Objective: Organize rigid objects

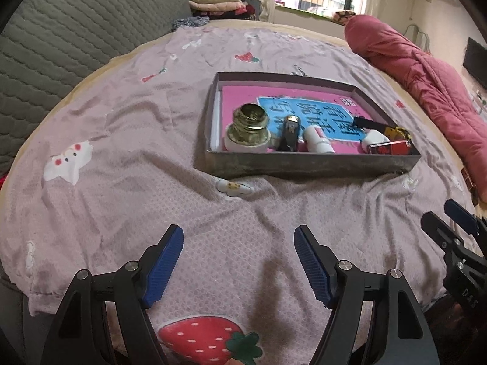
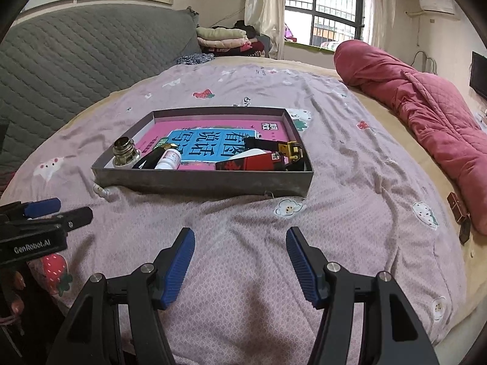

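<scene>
A shallow grey box (image 1: 304, 164) (image 2: 201, 184) lies on the bed. It holds a pink book (image 1: 243, 94) (image 2: 219, 130), a glass jar (image 1: 248, 124) (image 2: 123, 150), a black clip-like item (image 1: 290, 133), a white bottle (image 1: 318, 140) (image 2: 169, 159), a red box (image 1: 389, 147) (image 2: 252, 164) and a yellow toy vehicle (image 1: 398, 132) (image 2: 292, 149). My left gripper (image 1: 239, 237) is open and empty over the bedsheet, well short of the box. My right gripper (image 2: 240, 237) is open and empty, also short of the box.
A lilac printed bedsheet (image 1: 121, 152) (image 2: 350, 182) covers the bed. A grey quilted headboard (image 1: 61, 45) (image 2: 76, 60) stands at left. A rolled red quilt (image 1: 426, 85) (image 2: 426, 106) lies at right. Small brown boxes (image 2: 458, 213) sit beside it. Folded clothes (image 2: 222, 39) are stacked behind.
</scene>
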Available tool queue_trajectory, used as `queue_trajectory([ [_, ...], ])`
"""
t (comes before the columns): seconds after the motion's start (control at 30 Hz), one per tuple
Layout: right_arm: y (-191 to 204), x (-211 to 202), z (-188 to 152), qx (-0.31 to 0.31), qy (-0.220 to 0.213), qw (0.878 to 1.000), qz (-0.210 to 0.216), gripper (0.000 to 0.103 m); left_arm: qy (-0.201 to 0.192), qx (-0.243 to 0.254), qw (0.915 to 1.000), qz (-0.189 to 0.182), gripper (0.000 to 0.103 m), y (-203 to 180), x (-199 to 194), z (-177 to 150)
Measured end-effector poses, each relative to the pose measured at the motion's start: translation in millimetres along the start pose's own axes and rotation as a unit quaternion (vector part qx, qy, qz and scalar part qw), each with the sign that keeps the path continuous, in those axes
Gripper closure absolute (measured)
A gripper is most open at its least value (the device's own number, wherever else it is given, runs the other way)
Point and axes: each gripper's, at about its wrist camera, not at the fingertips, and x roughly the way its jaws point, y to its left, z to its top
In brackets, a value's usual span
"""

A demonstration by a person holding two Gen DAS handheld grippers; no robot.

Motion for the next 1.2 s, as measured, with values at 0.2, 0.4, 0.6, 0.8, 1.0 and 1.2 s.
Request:
queue_trajectory([
  [0.2,6,8,-1,-0.005,0.009,1.0,0.006,0.041,0.002,0.012,0.9999,0.003,0.027,-8,2,-3],
  [0.4,11,14,-1,-0.009,0.009,1.0,0.012,0.041,0.005,0.019,0.9998,0.005,0.027,-12,6,-6],
  [0.6,5,16,-3,0.011,0.008,1.0,-0.005,0.041,-0.004,0.019,0.9998,-0.003,0.027,-16,3,-7],
  [0.8,-6,10,-3,0.045,-0.002,0.999,0.0,0.041,-0.006,0.021,0.9997,-0.008,0.027,-18,1,-7],
  [1.0,-9,18,-4,0.052,0.014,0.999,-0.005,0.041,-0.002,0.018,0.9998,-0.011,0.027,-18,3,-7],
  [1.2,0,21,-5,0.032,0.018,0.999,-0.005,0.041,0.003,0.015,0.9998,-0.011,0.027,-17,8,-6],
])
